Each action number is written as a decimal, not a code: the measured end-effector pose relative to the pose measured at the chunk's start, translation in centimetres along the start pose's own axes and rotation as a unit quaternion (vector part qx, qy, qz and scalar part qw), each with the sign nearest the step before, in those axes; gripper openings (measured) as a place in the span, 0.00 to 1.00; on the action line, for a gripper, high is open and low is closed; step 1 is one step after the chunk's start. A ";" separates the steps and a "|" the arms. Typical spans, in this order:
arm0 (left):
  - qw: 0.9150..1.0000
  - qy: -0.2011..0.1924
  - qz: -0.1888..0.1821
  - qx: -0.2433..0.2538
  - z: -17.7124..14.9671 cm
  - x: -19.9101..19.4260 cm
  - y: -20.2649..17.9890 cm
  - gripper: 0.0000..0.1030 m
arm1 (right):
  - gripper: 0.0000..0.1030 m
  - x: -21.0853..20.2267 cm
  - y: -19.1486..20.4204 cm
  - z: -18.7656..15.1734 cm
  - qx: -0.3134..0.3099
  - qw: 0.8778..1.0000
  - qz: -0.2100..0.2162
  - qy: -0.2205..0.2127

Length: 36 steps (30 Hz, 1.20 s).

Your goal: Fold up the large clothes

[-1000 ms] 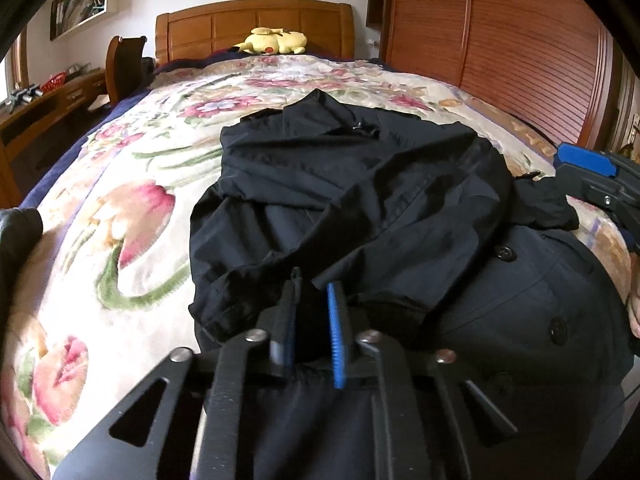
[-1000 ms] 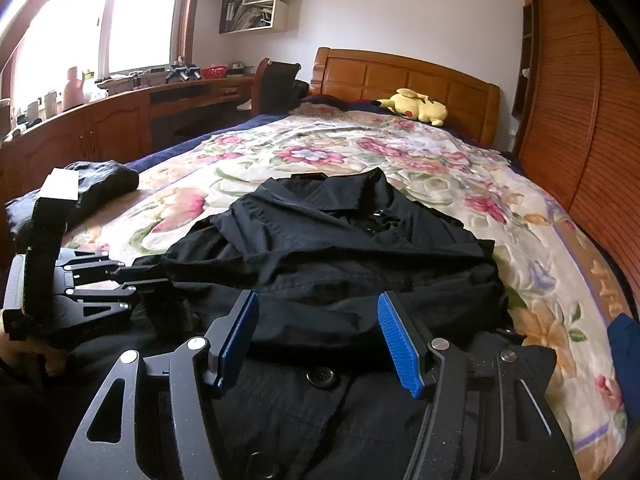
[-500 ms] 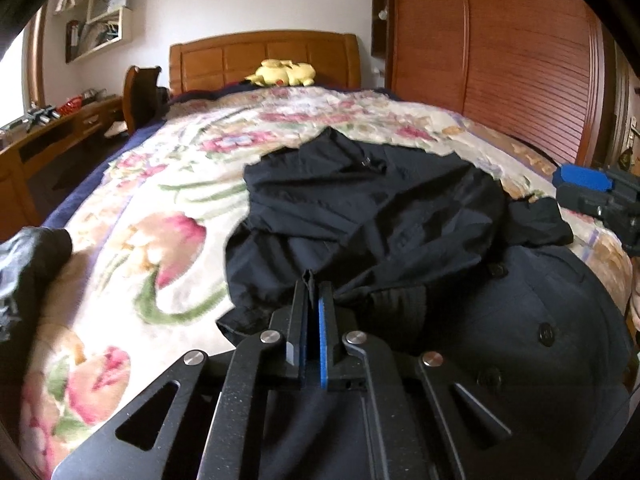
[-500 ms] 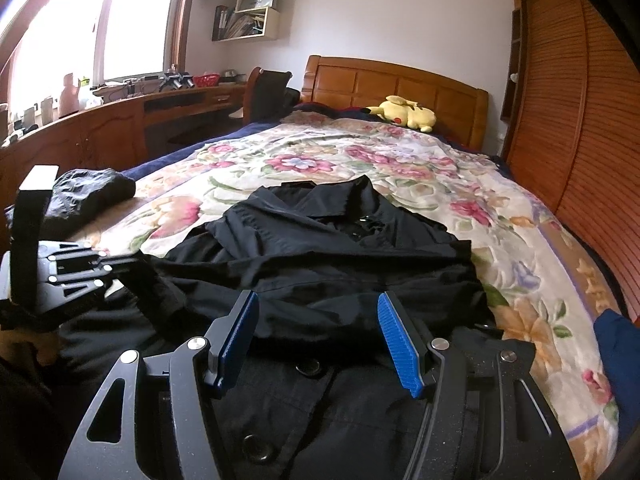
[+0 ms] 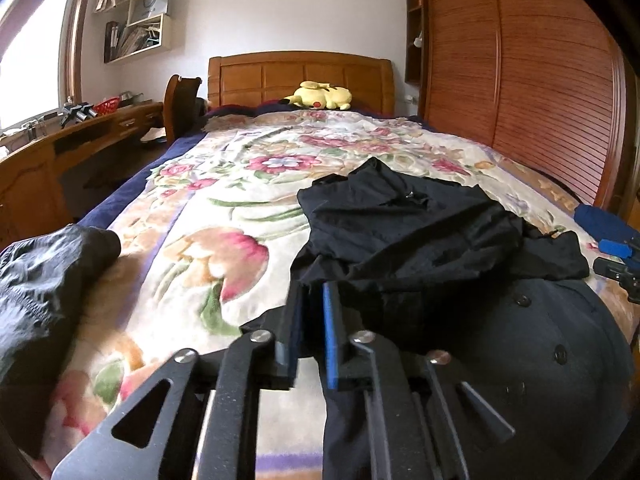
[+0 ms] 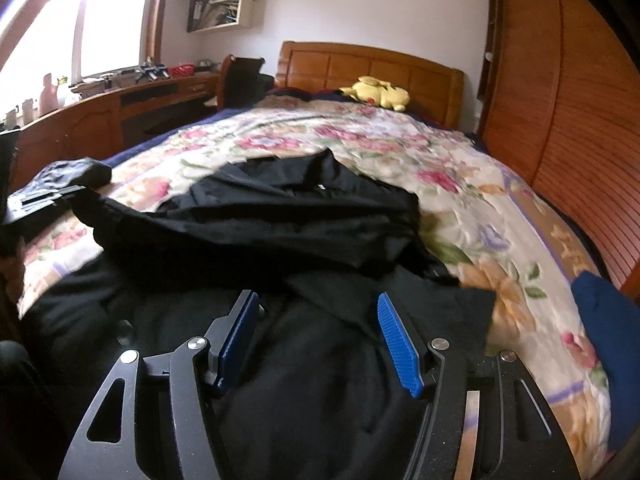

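Note:
A large black buttoned coat [image 5: 432, 248] lies crumpled on the floral bedspread [image 5: 224, 216]; it also shows in the right wrist view [image 6: 288, 220]. My left gripper [image 5: 314, 300] is shut on a black fold of the coat at its left edge and holds it lifted to the left. In the right wrist view the left gripper [image 6: 60, 196] shows at far left with coat fabric stretched from it. My right gripper [image 6: 318, 312] is open and empty, hovering over the coat's lower part. It peeks in at the far right of the left wrist view [image 5: 618, 256].
A second dark garment [image 5: 44, 276] lies bundled at the bed's left edge. A blue item [image 6: 604, 320] sits at the right edge. A yellow plush toy [image 5: 320, 96] rests by the headboard. A wooden desk [image 6: 100, 112] stands left, a slatted wardrobe [image 5: 552, 92] right.
My left gripper closed on the coat's left edge and pulled it up and to the left, stretching the fabric. My right gripper stayed open and shifted slightly.

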State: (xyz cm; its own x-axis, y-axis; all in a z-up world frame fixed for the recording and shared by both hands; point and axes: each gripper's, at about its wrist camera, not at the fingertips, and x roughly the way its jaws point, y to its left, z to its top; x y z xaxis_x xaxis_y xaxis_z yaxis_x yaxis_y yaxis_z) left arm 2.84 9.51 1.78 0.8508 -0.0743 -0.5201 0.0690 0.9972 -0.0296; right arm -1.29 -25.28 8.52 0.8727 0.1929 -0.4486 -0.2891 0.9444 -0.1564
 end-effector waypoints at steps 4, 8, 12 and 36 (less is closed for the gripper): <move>1.000 -0.011 -0.007 -0.012 -0.6 -1.5 0.4 0.45 | 0.62 -0.2 -1.5 -0.9 0.013 1.000 -0.008 0.011; 1.000 -0.007 -0.023 -0.015 -1.7 -2.5 0.6 0.75 | 0.62 -0.9 -2.1 -1.5 0.019 0.999 -0.021 0.015; 1.000 0.002 -0.017 -0.006 -3.1 -3.2 0.7 0.75 | 0.62 -1.7 -2.5 -2.4 0.021 0.999 -0.030 0.018; 0.999 0.030 -0.029 0.017 -8.9 -7.6 -0.4 0.75 | 0.62 -6.2 -3.3 -7.7 0.053 0.995 0.000 0.083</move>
State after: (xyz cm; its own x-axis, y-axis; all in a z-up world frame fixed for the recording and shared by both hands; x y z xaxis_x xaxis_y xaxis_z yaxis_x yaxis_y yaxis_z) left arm -8.29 9.73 -1.89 0.8123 -0.1299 -0.5685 0.1359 0.9902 -0.0321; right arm -8.75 -31.60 5.07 0.7932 0.1542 -0.5892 -0.2376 0.9691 -0.0663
